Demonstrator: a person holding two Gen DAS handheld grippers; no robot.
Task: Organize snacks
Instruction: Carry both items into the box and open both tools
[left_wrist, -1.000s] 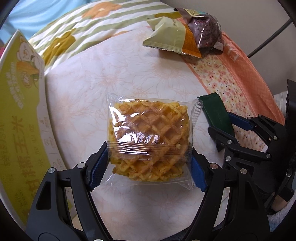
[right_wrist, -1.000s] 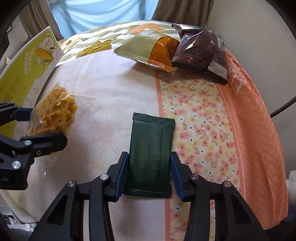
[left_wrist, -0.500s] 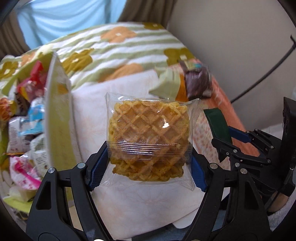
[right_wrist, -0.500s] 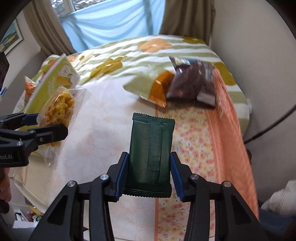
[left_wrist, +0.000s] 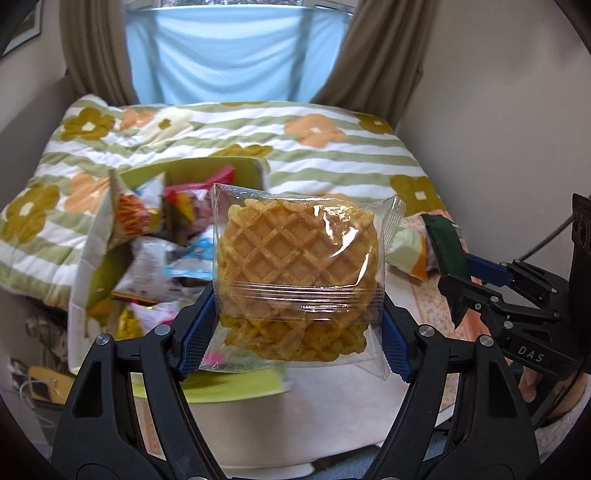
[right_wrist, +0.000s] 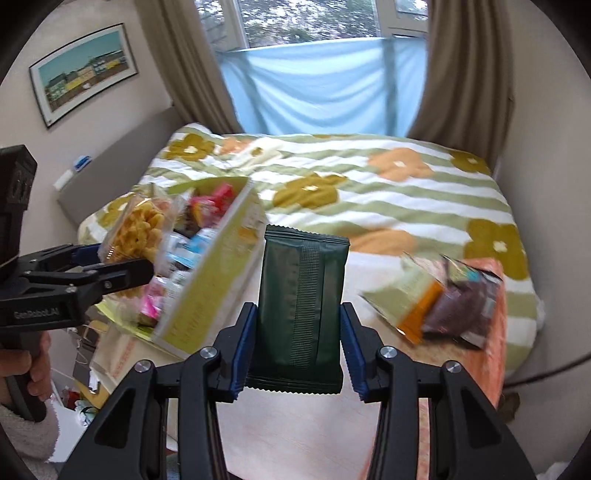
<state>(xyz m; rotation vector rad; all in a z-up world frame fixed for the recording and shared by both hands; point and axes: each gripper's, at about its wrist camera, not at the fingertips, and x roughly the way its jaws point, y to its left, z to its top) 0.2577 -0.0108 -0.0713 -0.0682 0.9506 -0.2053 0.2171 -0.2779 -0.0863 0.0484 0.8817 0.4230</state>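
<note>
My left gripper is shut on a clear-wrapped waffle pack and holds it in the air in front of an open yellow-green snack box full of several packets. In the right wrist view the left gripper holds the waffle pack over the box. My right gripper is shut on a dark green packet, lifted above the table. It also shows in the left wrist view with the green packet.
A light green and orange snack bag and a dark brown packet lie on the table's right side. A bed with a flowered striped blanket is behind. Curtains and a window stand at the back.
Both grippers have risen and tilted up with their packs. The left one has swung left, so the open box and its packets now sit behind the waffle pack.
</note>
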